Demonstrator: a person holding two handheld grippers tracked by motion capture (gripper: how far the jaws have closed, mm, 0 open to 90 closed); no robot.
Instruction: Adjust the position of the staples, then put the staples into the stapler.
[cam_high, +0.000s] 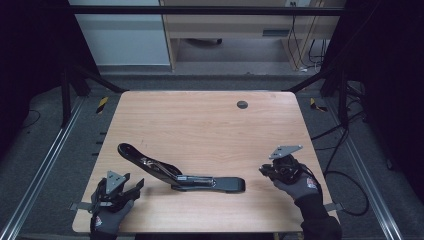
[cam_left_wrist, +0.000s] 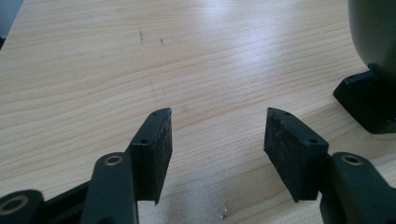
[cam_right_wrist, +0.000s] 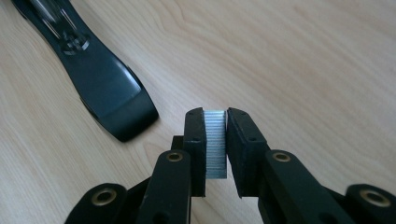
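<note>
High view: a black stapler lies swung open near the front edge of a wooden table, its arm reaching back to the left and its base pointing right. The left gripper rests at the front left corner, just beside the stapler; the right gripper hangs well apart to the right, above the table.

Left gripper view: the jaws stand wide apart with nothing but bare table between them; a part of the stapler sits at the right edge.

Right gripper view: the jaws are clamped on a strip of staples, held by its two flat sides, with the stapler's rounded end lying to the upper left.

Handling: the strip is judged light and stiff but brittle, liable to snap or slide on its smooth metal faces; a grip across the flat sides at mid-length seems safest.
</note>
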